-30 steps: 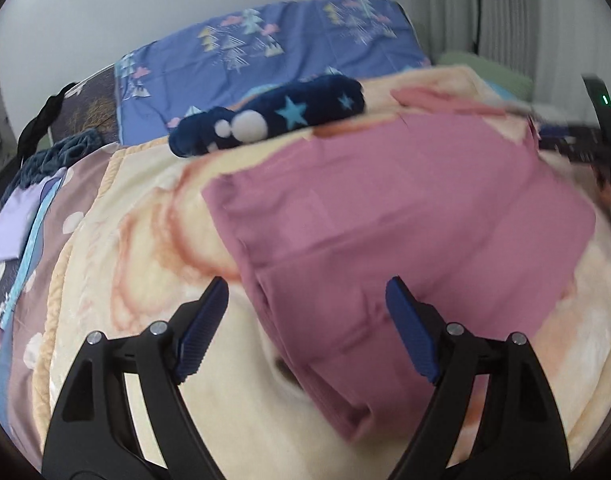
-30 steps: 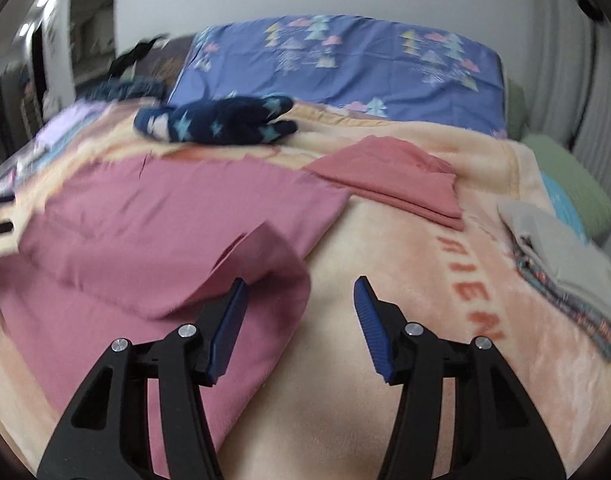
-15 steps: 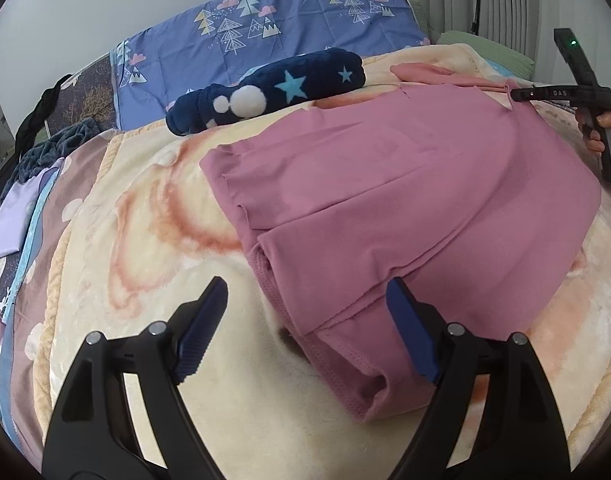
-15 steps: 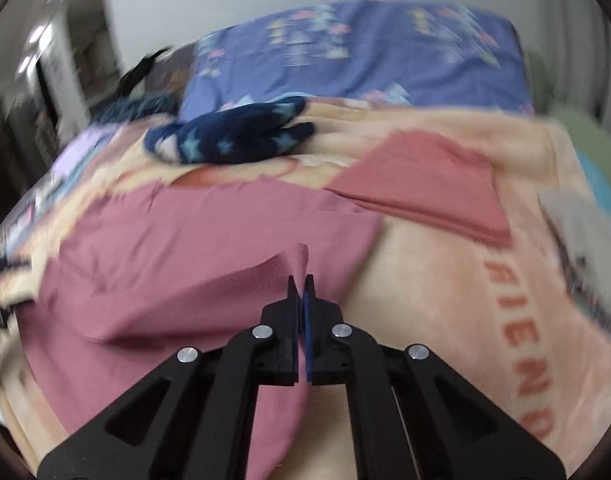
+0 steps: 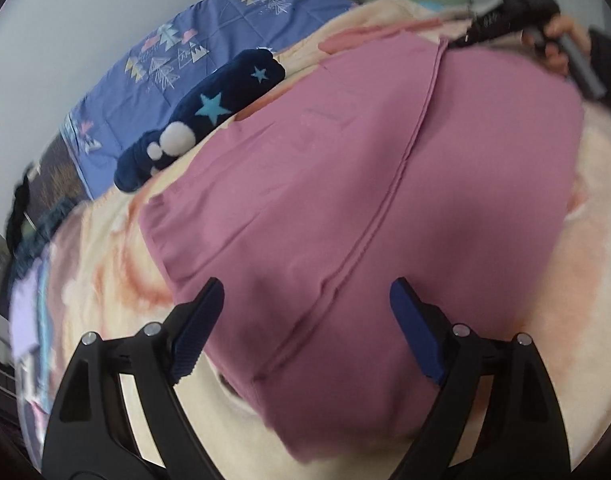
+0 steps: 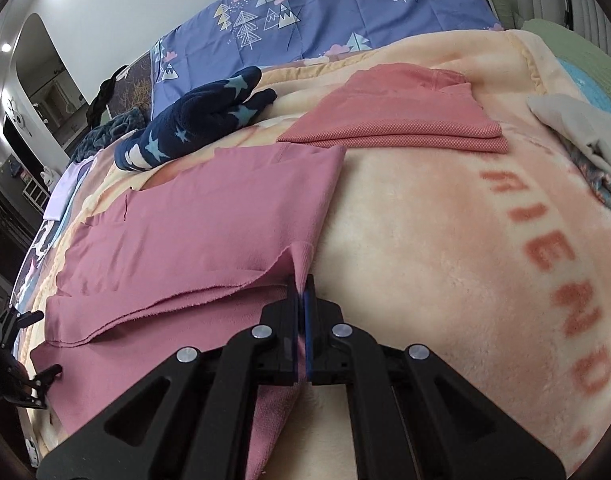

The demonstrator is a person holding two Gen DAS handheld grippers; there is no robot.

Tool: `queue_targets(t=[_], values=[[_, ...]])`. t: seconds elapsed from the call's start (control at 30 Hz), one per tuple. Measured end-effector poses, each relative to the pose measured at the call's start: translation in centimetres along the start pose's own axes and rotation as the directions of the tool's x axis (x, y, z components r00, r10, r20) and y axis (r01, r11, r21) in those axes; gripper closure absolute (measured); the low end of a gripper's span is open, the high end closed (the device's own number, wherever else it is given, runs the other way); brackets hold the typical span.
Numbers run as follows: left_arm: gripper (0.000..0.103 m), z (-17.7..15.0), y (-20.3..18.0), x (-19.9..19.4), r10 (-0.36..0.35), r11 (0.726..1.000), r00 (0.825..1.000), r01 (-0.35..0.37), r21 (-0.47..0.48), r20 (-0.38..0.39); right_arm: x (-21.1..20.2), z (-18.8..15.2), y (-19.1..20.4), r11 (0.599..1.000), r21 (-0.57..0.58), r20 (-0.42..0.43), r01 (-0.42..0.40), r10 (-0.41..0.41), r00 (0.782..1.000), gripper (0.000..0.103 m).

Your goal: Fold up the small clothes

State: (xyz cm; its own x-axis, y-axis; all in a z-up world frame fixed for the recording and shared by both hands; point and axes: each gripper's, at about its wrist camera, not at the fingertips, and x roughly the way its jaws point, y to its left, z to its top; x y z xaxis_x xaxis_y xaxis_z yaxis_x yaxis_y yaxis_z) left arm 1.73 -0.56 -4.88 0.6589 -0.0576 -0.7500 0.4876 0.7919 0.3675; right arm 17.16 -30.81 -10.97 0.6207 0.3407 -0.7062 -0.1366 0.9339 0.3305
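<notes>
A mauve-pink garment lies spread on the peach blanket; it also shows in the right wrist view. My left gripper is open, its blue pads straddling the garment's near edge just above it. My right gripper is shut on the garment's right edge, pinching a raised fold of cloth. The right gripper and the hand holding it show at the far top right of the left wrist view. The left gripper shows at the left edge of the right wrist view.
A navy star-patterned plush lies behind the garment. A folded coral garment sits at the back right, with folded grey clothes further right. A purple patterned pillow lies at the headboard. Clothes lie at the far left.
My right gripper closed on the garment's right edge and pulled it flatter. My left gripper moved forward over the garment's near edge, still open.
</notes>
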Motion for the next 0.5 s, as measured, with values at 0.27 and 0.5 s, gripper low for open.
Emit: queue_targets(t=[0.27,0.5], values=[[0.014,3.5,4.4,2.4,0.334,0.942,0.942,-0.334,-0.026,-0.022,0.1,-0.3,-1.0,0.997,0.058,0.019,-0.046,0.045,0.999,0.101],[0.015,3.4,13.3,1.3,0.191,0.874,0.981,-0.168,-0.455,0.005,0.1,-0.5,-1.6,0.993,0.086,0.036,-0.079,0.076,0.996,0.101]])
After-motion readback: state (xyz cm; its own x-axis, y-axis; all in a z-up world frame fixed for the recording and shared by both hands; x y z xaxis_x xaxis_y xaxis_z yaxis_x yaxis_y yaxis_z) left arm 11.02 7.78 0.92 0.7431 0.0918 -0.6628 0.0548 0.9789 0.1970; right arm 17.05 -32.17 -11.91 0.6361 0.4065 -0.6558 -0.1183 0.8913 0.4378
